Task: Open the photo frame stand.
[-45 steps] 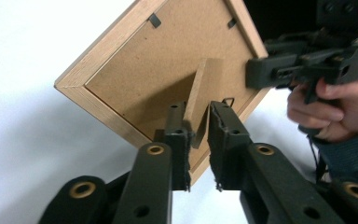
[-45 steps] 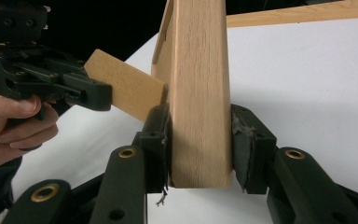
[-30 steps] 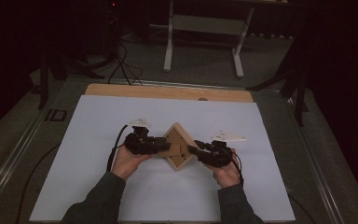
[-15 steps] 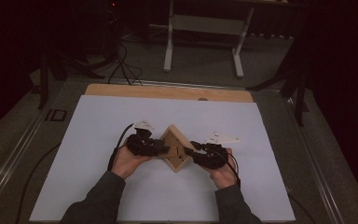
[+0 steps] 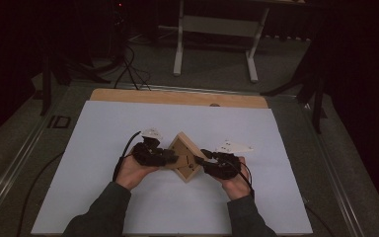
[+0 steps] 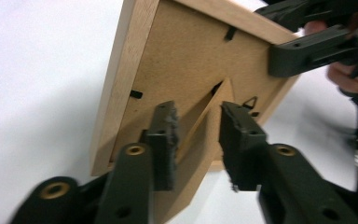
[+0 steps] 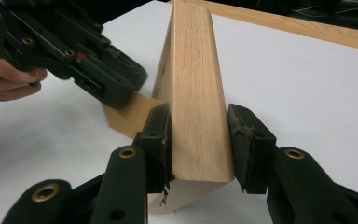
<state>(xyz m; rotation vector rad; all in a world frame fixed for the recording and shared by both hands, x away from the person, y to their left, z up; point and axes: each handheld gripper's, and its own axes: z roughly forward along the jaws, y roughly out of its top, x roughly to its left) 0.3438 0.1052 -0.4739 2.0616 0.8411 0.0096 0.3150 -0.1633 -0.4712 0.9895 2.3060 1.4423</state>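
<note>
My right tongs (image 7: pixel 199 140) clamp the wooden picture frame's (image 5: pixel 185 156) edge, holding it tilted on the desk (image 5: pixel 276 197) at centre. My left tongs (image 6: pixel 198 135) have just been closing around the fold-out stand (image 6: pixel 205 126) on its back; the left pad touches, the right hasn't met it. Tug too hard and the stand's hinge could tear. Both hands sit low, left at nine o'clock, right at three.

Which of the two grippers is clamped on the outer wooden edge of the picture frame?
The right gripper: its jaws squeeze the picture frame's wooden edge, while the left gripper straddles the fold-out stand on the frame's back.
</note>
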